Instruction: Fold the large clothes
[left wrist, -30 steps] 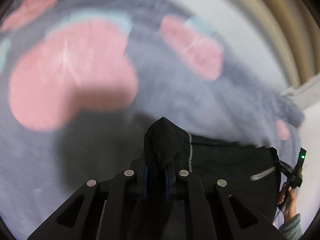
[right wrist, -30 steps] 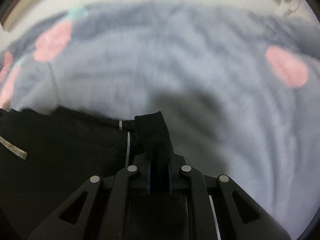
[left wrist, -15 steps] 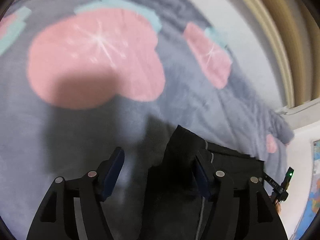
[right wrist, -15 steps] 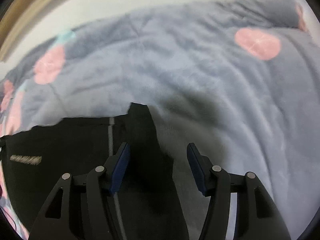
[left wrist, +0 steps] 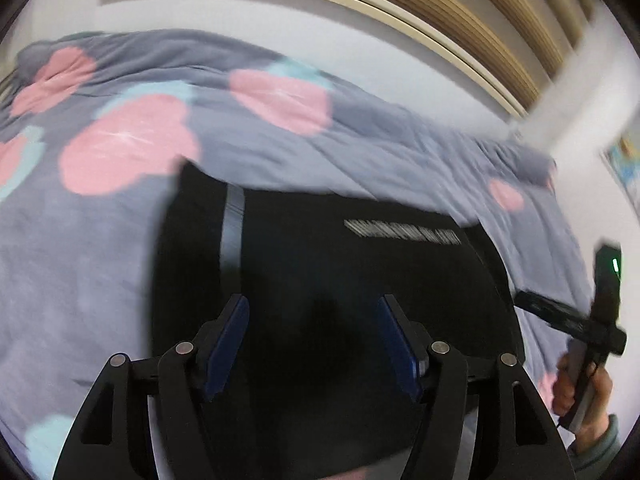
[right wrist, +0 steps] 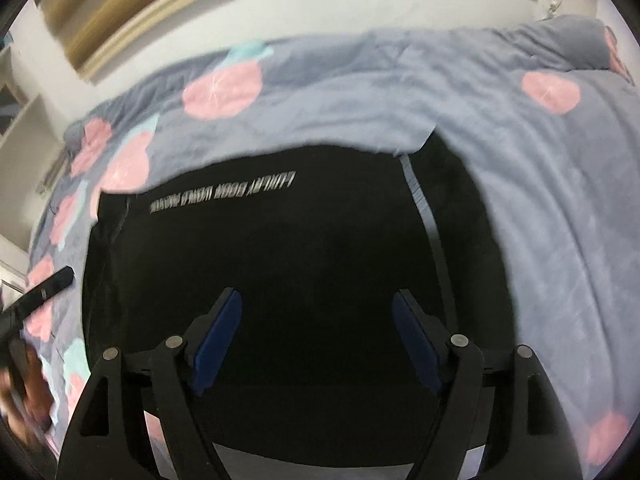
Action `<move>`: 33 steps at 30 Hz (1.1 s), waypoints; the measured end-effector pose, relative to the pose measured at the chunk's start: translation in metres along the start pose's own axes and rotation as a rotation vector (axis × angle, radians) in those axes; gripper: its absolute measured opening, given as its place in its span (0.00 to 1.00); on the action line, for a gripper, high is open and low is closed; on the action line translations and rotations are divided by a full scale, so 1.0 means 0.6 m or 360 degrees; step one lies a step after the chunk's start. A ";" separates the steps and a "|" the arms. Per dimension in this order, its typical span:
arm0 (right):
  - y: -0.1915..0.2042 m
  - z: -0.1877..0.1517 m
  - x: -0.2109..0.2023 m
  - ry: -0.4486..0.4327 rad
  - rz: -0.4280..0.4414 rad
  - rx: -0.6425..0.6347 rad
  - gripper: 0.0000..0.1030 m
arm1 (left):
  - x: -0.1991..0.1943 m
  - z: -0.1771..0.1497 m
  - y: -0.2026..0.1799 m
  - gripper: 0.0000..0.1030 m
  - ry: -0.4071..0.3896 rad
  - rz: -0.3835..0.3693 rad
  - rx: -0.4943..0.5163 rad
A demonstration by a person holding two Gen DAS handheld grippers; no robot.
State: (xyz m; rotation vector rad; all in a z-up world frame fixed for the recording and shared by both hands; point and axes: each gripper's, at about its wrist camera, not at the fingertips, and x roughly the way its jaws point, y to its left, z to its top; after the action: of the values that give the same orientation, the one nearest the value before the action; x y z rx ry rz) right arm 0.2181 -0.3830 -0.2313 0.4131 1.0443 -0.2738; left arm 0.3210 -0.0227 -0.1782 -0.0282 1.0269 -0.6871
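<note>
Left gripper [left wrist: 314, 336] and right gripper [right wrist: 316, 336] both gape wide, holding nothing, above the black garment [right wrist: 280, 264] at frame centre.

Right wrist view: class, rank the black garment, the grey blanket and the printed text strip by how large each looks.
1. Black garment and grey blanket: each fills a similar share of the frame; the garment lies nearer and hides part of the blanket, so no ranking between them.
2. Printed text strip: clearly smallest.

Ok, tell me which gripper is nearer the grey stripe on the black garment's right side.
Right. That stripe lies just ahead and right of the right gripper's open jaws; the left gripper is across the black garment, near its left side.
</note>
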 end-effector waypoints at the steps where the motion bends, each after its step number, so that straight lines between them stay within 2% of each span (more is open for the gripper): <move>1: 0.010 -0.007 0.012 0.0018 -0.0017 -0.0008 0.77 | 0.015 -0.018 -0.029 0.66 0.0010 0.0022 0.0064; 4: 0.030 -0.031 0.059 0.0078 -0.0118 -0.0079 0.77 | 0.070 -0.053 -0.071 0.66 0.0082 0.0083 0.0159; 7: 0.035 -0.049 0.114 0.0161 -0.0200 -0.0127 0.83 | 0.143 -0.082 -0.067 0.67 0.0216 0.0173 0.0148; 8: 0.032 -0.052 0.125 0.0155 -0.0212 -0.0134 0.85 | 0.165 -0.086 -0.060 0.68 0.0261 0.0195 0.0131; 11: 0.039 -0.062 0.134 0.0087 -0.0265 -0.0192 0.88 | 0.188 -0.080 -0.050 0.69 0.0279 0.0215 0.0102; 15: 0.035 -0.063 0.123 0.0080 -0.0226 -0.0192 0.89 | 0.185 -0.075 -0.048 0.69 0.0293 0.0224 0.0110; 18: 0.027 -0.036 0.086 0.0082 -0.0137 -0.0130 0.87 | 0.159 -0.055 -0.051 0.69 0.0289 0.0176 0.0120; 21: 0.022 0.012 0.038 -0.0077 -0.0087 -0.0073 0.87 | 0.113 -0.016 -0.057 0.70 0.0175 0.0104 0.0118; 23: 0.022 0.048 0.041 -0.0085 -0.0090 -0.0059 0.87 | 0.096 0.024 -0.058 0.70 0.0095 0.0056 0.0084; 25: 0.023 0.076 0.074 -0.0029 -0.0182 -0.0079 0.86 | 0.106 0.050 -0.057 0.70 0.0094 0.0056 0.0066; 27: 0.015 0.092 0.127 0.0096 -0.0212 -0.0079 0.83 | 0.138 0.063 -0.052 0.70 0.0158 0.0176 0.0070; 28: 0.010 0.093 0.146 0.0147 -0.0182 -0.0058 0.83 | 0.167 0.063 -0.040 0.70 0.0245 0.0225 0.0050; 29: 0.001 0.093 0.170 0.0204 -0.0133 -0.0015 0.84 | 0.199 0.060 -0.022 0.70 0.0344 0.0236 -0.0005; 30: -0.004 0.092 0.181 0.0224 -0.0111 0.0013 0.84 | 0.219 0.059 -0.006 0.72 0.0390 0.0214 -0.0059; 33: -0.010 0.083 0.198 0.0230 -0.0097 0.0010 0.88 | 0.244 0.054 0.015 0.76 0.0390 0.0164 -0.0126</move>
State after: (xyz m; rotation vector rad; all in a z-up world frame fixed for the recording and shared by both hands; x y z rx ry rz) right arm 0.3112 -0.4140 -0.3153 0.4120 1.1993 -0.3049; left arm 0.3995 -0.1038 -0.2771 0.0404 1.2817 -0.5647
